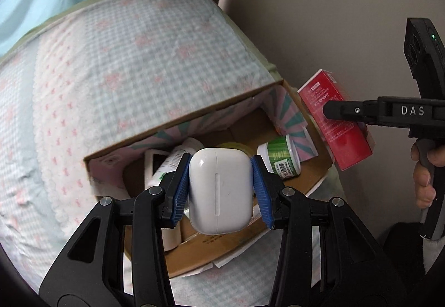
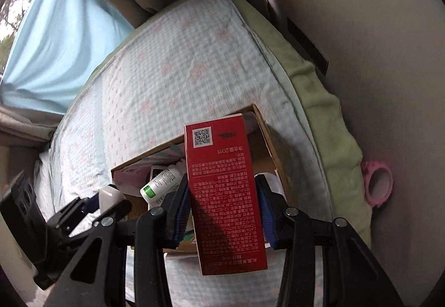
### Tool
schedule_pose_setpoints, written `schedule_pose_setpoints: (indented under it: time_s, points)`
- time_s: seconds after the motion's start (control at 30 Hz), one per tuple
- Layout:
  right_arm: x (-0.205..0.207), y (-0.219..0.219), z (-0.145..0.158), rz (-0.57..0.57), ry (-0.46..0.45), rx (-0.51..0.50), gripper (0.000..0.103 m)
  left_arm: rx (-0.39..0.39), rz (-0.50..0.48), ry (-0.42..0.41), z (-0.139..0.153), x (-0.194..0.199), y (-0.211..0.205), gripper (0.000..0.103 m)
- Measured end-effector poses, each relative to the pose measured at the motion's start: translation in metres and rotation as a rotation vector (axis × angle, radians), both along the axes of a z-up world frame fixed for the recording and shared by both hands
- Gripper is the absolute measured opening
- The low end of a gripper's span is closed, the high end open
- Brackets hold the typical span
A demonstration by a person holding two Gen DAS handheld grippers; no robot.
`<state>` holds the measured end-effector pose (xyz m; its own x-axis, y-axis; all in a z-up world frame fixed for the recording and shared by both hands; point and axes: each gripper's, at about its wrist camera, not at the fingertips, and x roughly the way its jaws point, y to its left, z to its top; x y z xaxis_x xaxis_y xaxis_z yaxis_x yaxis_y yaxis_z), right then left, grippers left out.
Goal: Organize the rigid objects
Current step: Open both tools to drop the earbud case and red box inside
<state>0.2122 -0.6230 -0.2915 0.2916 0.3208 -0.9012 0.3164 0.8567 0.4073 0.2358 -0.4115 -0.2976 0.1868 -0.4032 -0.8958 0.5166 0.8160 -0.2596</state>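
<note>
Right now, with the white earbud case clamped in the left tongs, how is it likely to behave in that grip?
The white earbud case looks like hard, glossy plastic, so it probably stays stiff but could slip. Its rounded sides meet the blue pads only along narrow strips, so it may twist. Dropped into the cardboard box, it would likely tumble rather than land flat.

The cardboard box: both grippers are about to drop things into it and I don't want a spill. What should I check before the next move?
1. Left gripper holds the white earbud case squarely between its pads: ok.
2. Right gripper clamps the red carton: ok.
3. Cardboard box open at the top: ok.
4. Free floor space among the green-label jar and the white bottle: cannot tell.
5. Earbud case over the opening: ok.
6. Red carton over the opening: cannot tell, it hangs near the right wall.
</note>
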Motion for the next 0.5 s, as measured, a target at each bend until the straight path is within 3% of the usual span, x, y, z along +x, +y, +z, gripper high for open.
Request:
schedule_pose_setpoints:
  time_s: [0.2, 0.43, 0.47, 0.5]
  points:
    - [0.009, 0.002, -0.044, -0.070, 0.096, 0.110, 0.040, 0.078, -0.086, 0.056, -0.041, 0.000, -0.029, 0.039]
    - [0.028, -0.001, -0.078, -0.188, 0.190, 0.227, 0.044, 0.153, -0.109, 0.027, -0.049, 0.007, -0.041, 0.041]
    - [0.031, -0.002, -0.077, -0.199, 0.189, 0.237, 0.050, 0.169, -0.105, 0.020, -0.049, 0.007, -0.042, 0.049]
    - [0.034, -0.003, -0.076, -0.217, 0.189, 0.250, 0.057, 0.182, -0.100, 0.023, -0.049, 0.008, -0.043, 0.084]
